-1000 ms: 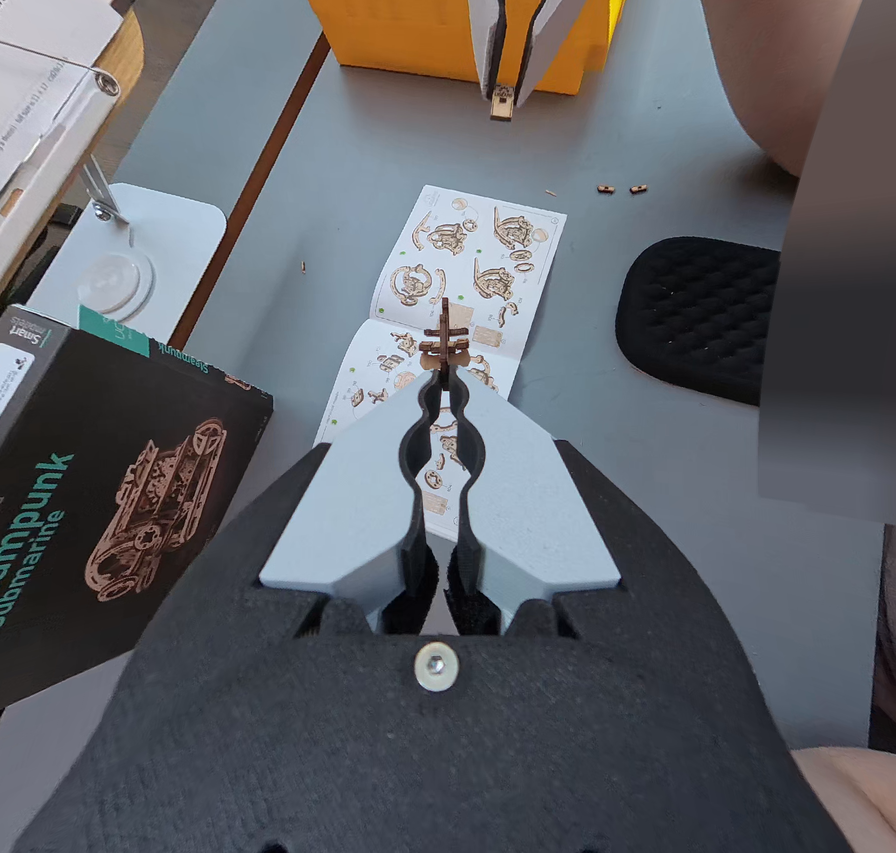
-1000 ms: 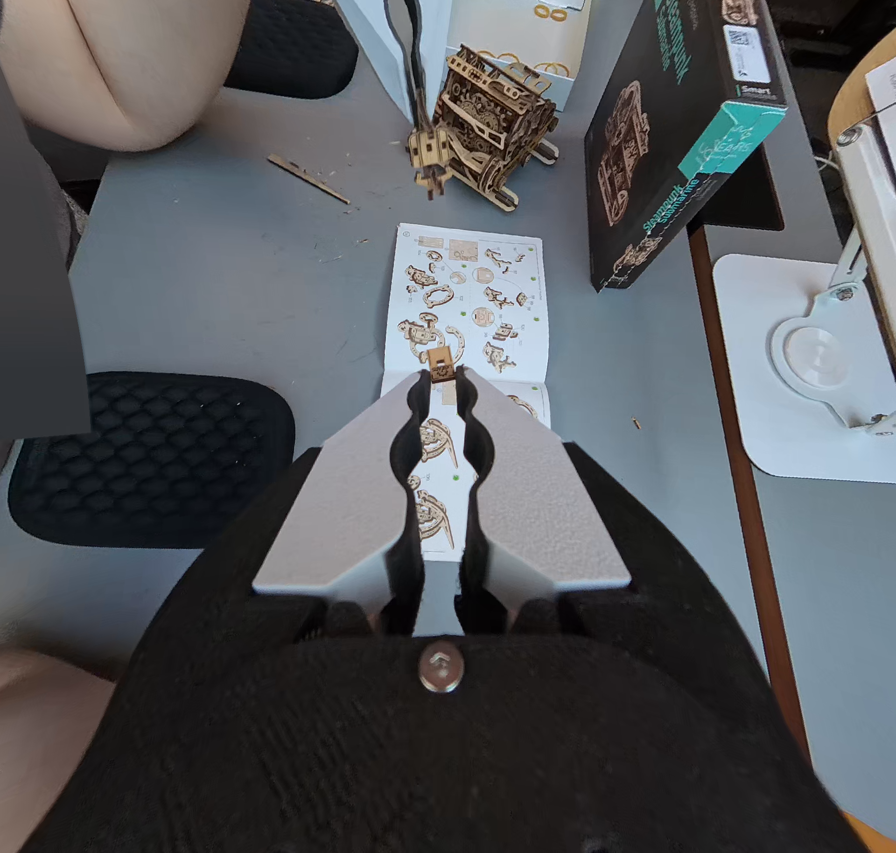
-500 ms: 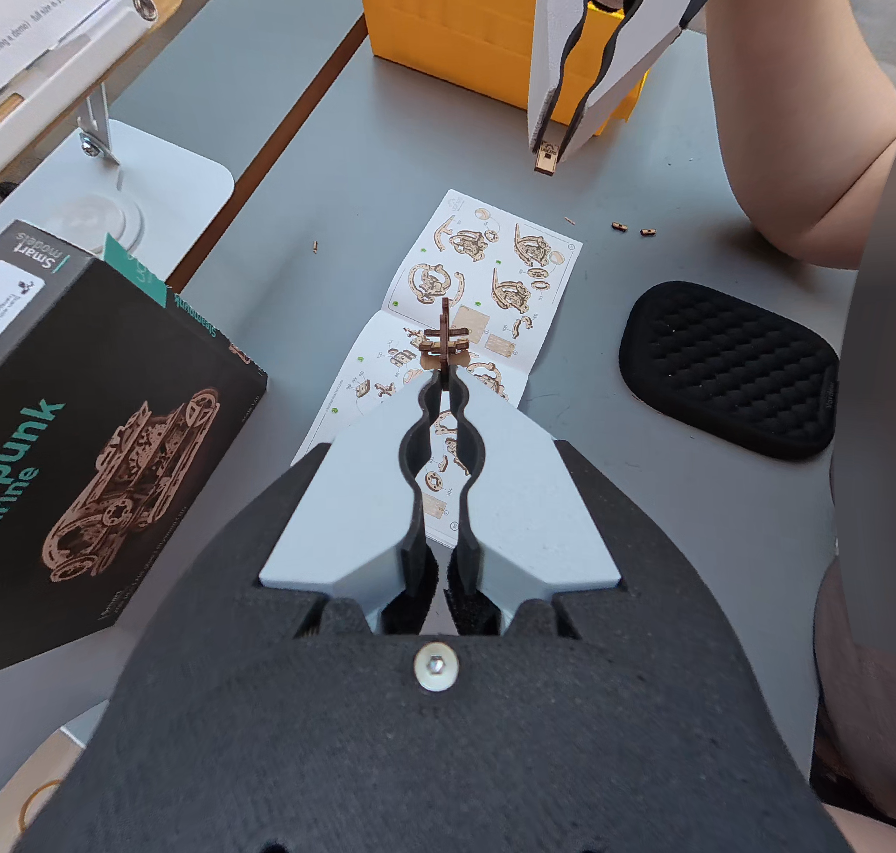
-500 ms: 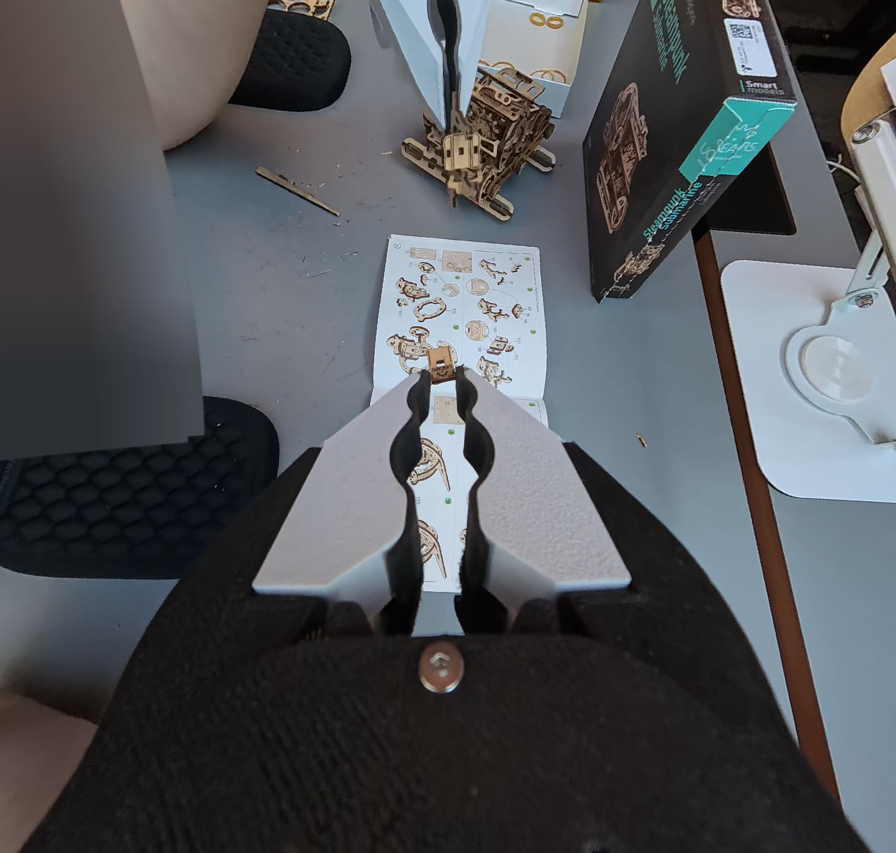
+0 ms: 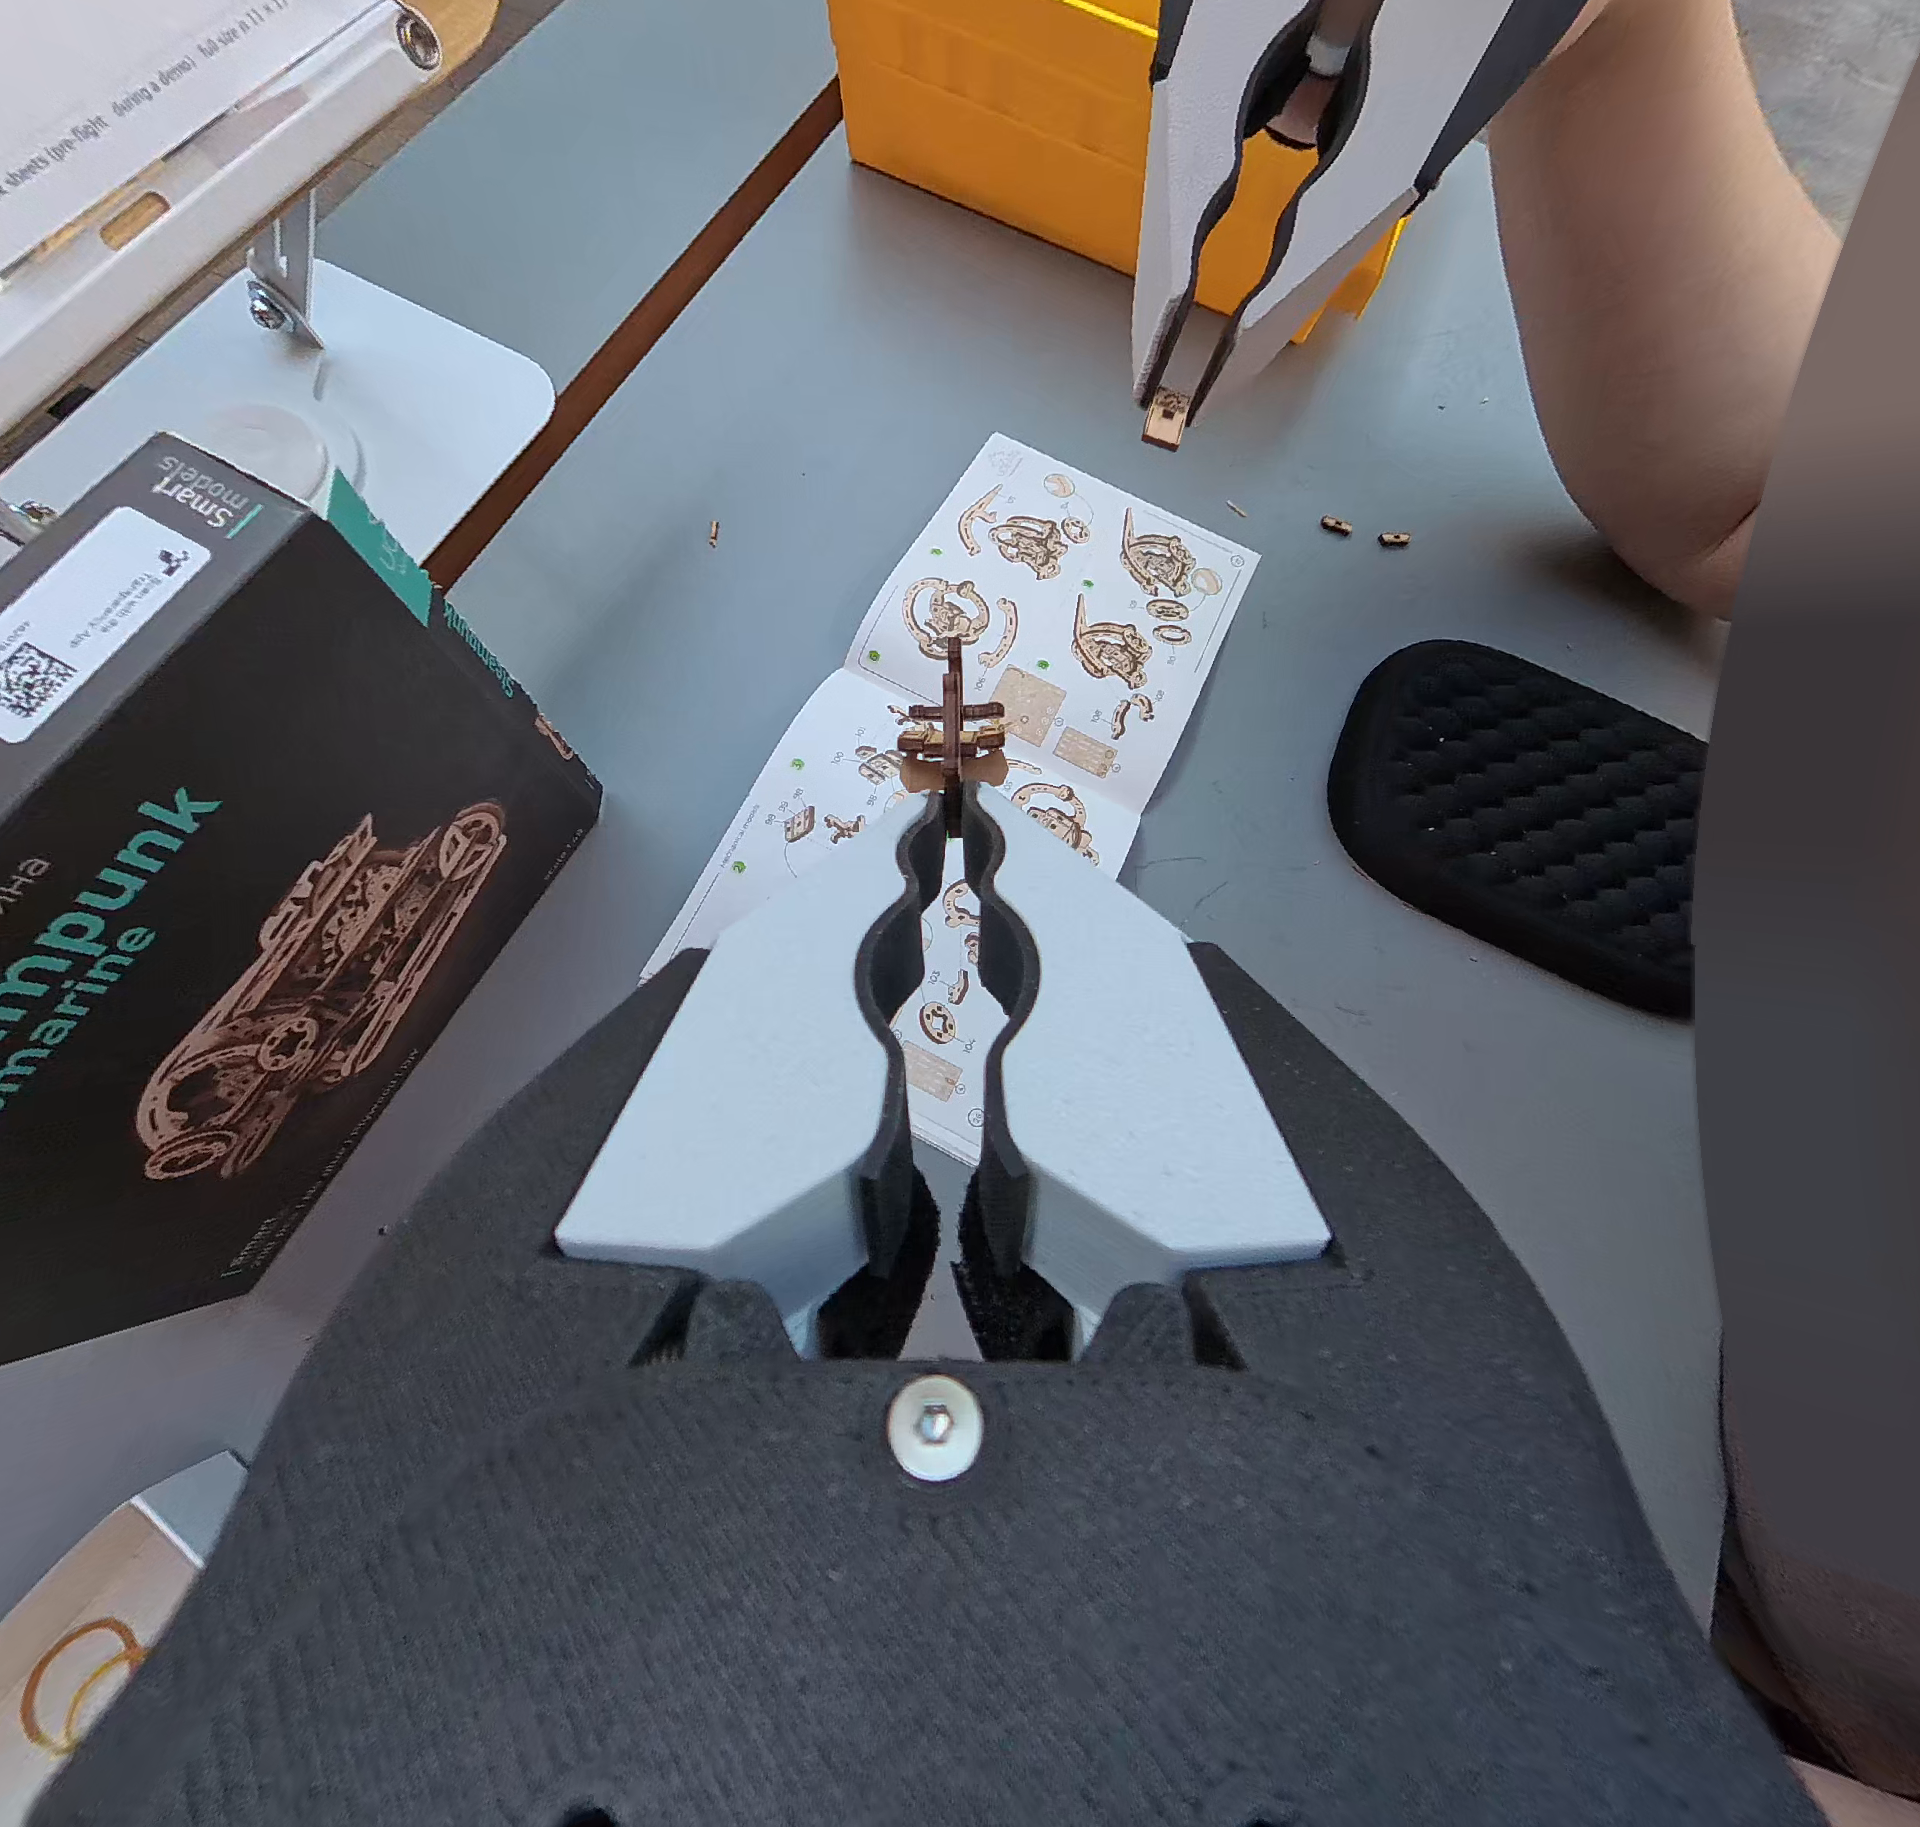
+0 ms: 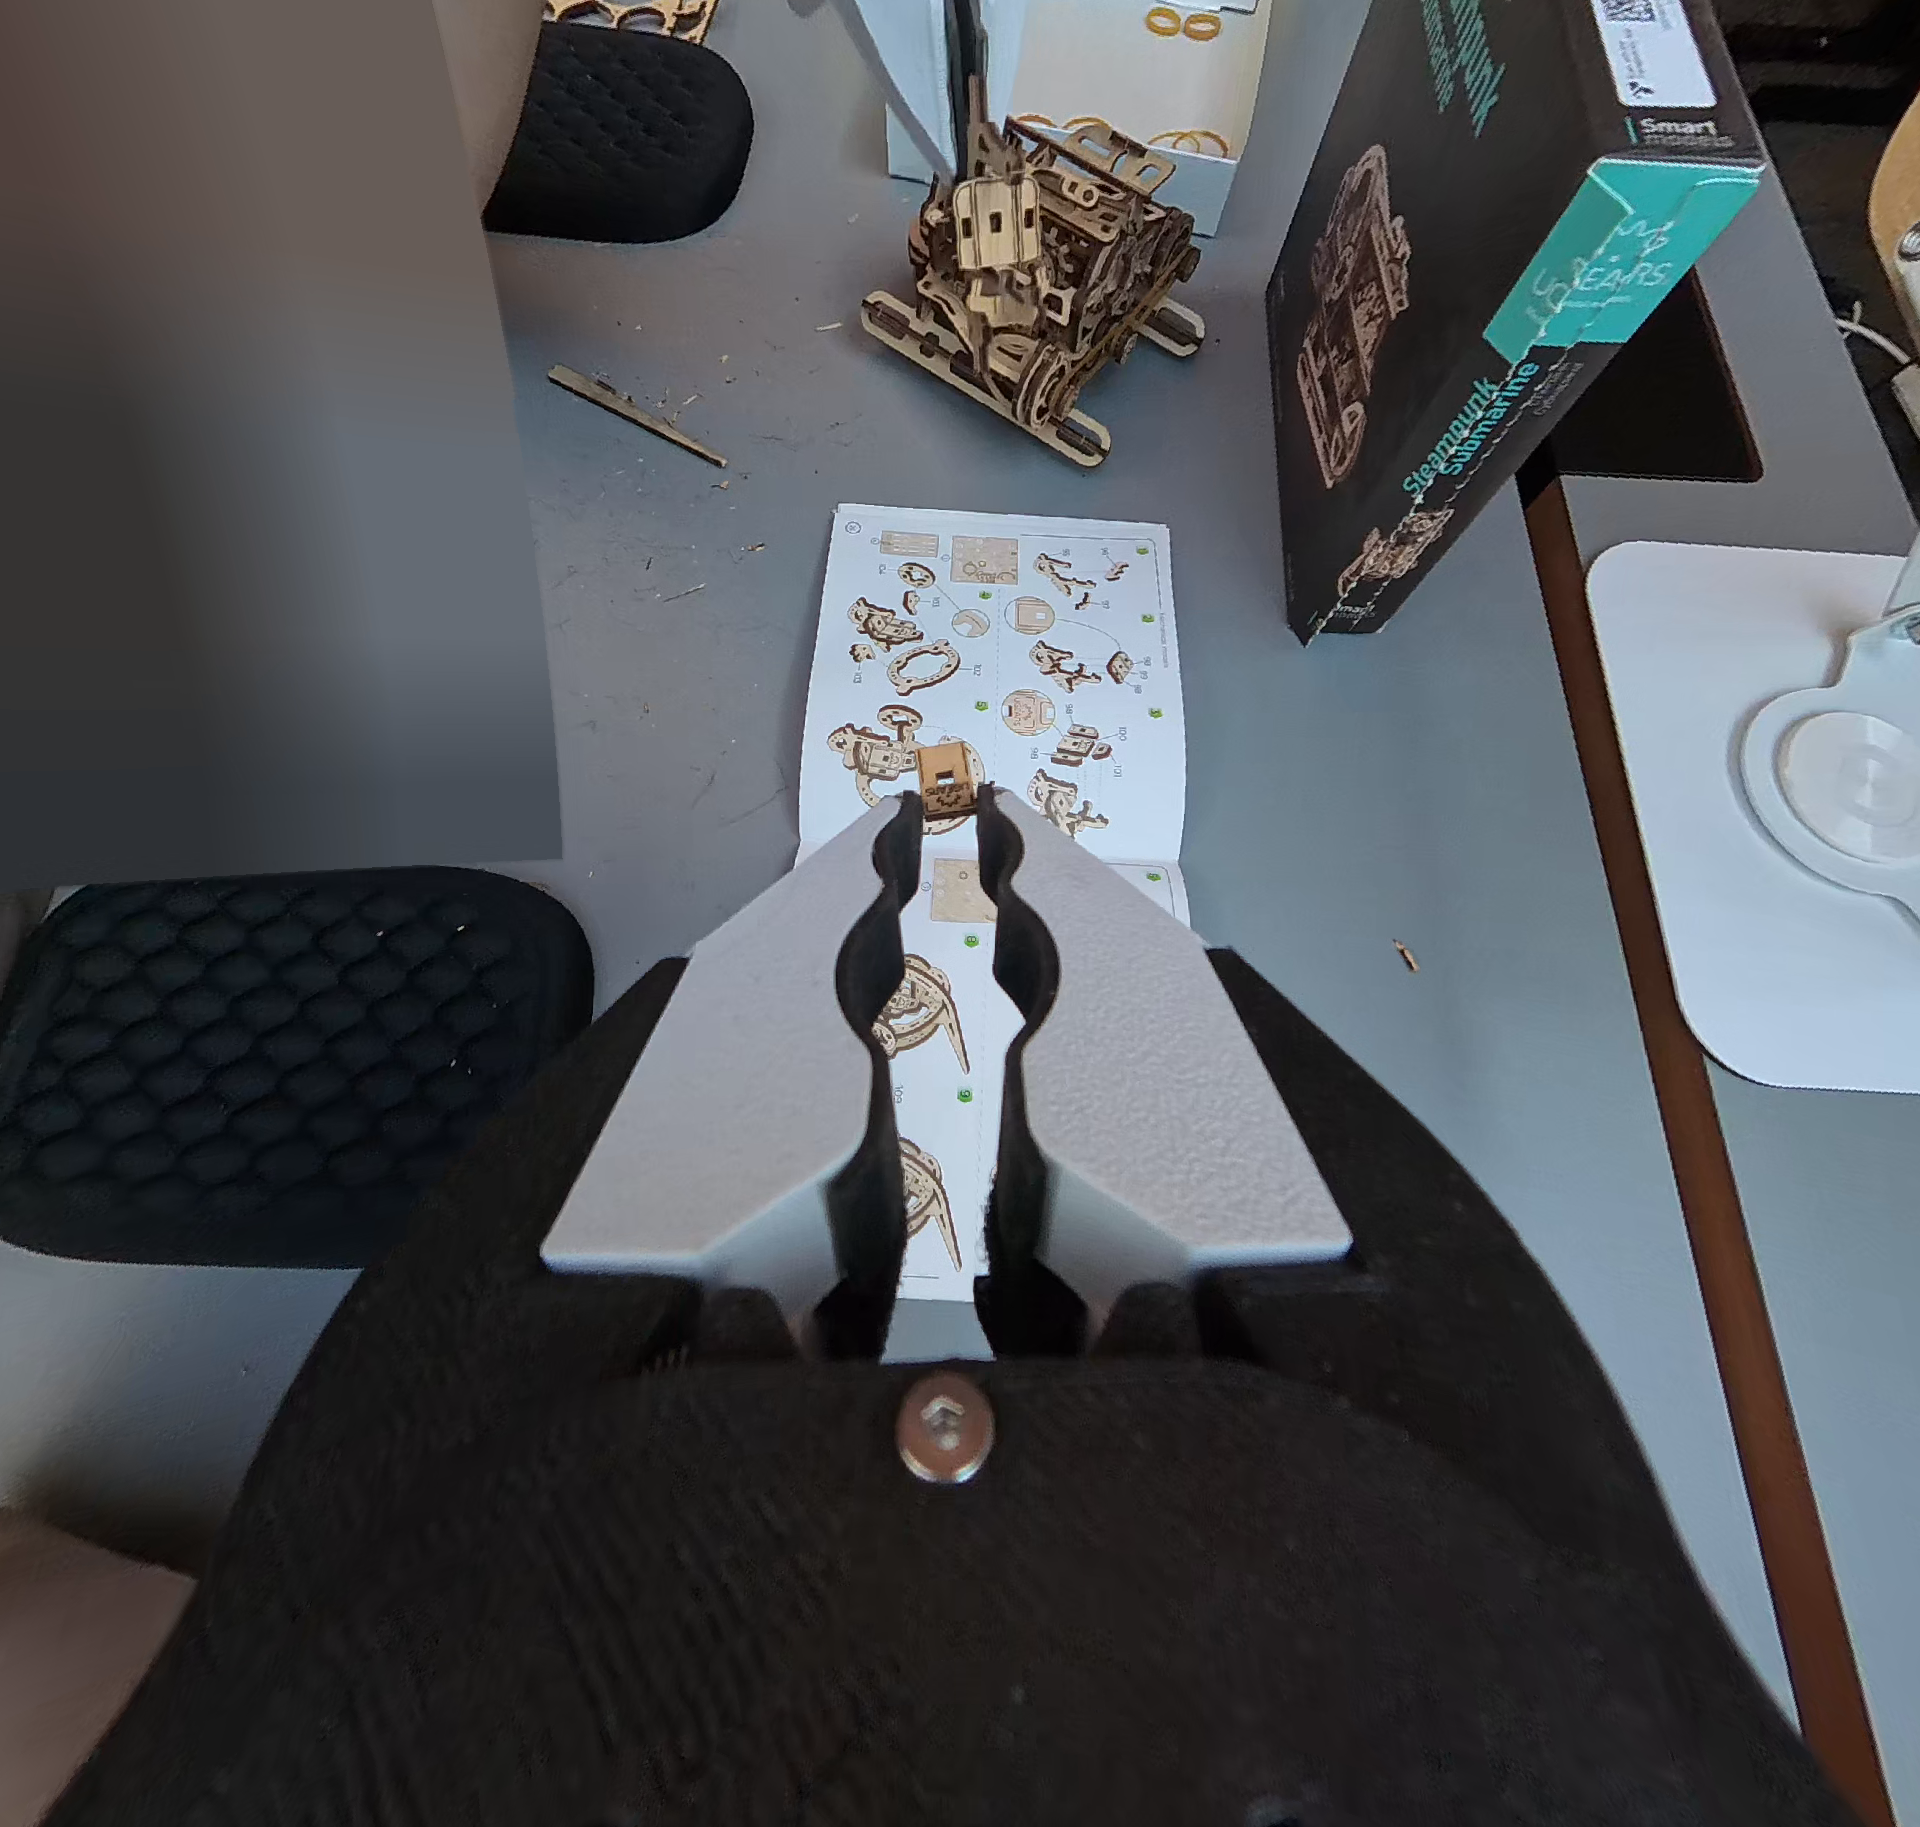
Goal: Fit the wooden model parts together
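Observation:
My left gripper (image 5: 951, 813) is shut on a small cross-shaped wooden sub-assembly (image 5: 951, 733), held above the instruction sheet (image 5: 1049, 624). My right gripper (image 6: 948, 807) is shut on a small wooden block (image 6: 945, 778) above the same sheet (image 6: 997, 655). In the left wrist view the right gripper (image 5: 1172, 404) hangs at the upper right with the block (image 5: 1164, 423) at its tips. In the right wrist view the left gripper (image 6: 966, 99) comes down from the top, its sub-assembly (image 6: 992, 219) in front of the partly built wooden model (image 6: 1049, 312). The two held parts are apart.
A black kit box (image 5: 260, 894) stands to the left and a yellow bin (image 5: 997, 84) at the far edge. Two black pads (image 6: 270, 1050) (image 6: 623, 125), a white box with rubber bands (image 6: 1153, 21), a wooden strip (image 6: 634, 416) and a white stand base (image 6: 1766, 801) lie around. A person's arm (image 5: 1621, 271) is on the right. The left gripper's tips are roughly 15 cm from the right gripper's. From my left tips it is roughly 15 cm to the partly built wooden model (image 6: 1049, 312); from my right, 25 cm.
Both grippers have moved closer to each other. The right gripper with its block has come nearer and lower in the left view. Both stay shut on their parts.

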{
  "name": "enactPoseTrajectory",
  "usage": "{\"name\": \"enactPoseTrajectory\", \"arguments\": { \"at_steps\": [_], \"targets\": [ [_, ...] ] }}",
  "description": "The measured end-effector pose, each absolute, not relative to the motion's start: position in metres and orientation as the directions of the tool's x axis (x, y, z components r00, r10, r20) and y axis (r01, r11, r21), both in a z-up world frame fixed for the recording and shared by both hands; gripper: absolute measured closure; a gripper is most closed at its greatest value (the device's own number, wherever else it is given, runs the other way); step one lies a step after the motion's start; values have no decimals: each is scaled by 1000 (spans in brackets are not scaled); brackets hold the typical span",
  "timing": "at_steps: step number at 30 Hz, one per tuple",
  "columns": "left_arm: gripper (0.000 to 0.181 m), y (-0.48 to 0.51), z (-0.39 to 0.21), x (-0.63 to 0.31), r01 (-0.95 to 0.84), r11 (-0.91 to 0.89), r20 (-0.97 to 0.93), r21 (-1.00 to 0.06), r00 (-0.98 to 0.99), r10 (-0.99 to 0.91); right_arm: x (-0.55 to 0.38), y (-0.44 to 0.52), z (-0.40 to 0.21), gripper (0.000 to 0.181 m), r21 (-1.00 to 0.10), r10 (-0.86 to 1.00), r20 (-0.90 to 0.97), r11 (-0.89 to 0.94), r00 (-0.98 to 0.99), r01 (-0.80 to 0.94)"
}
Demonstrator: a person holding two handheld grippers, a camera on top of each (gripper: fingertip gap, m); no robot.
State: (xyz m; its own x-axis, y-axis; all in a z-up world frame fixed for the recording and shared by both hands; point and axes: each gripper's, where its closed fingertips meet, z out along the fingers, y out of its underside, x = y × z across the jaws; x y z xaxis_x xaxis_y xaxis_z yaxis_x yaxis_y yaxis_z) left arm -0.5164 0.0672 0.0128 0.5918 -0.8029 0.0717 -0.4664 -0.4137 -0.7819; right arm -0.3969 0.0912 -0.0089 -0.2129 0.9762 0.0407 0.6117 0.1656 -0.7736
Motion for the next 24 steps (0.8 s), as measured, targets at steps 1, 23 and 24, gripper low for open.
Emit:
{"name": "enactPoseTrajectory", "arguments": {
  "at_steps": [1, 23, 24],
  "targets": [
    [181, 67, 13, -517, -467, -414, 72, -781, 591, -803, -398, 91, -9, 172, -774, 976, 39, 166, -215, 612],
    [181, 56, -3, -478, -532, -377, 97, -758, 480, -872, -422, 71, 8, 172, -813, 965, 80, 208, -249, 543],
    [181, 55, -5, -474, -543, -374, 96, -752, 471, -877, -424, 69, 10, 172, -816, 966, 77, 203, -247, 541]
  ]
}}
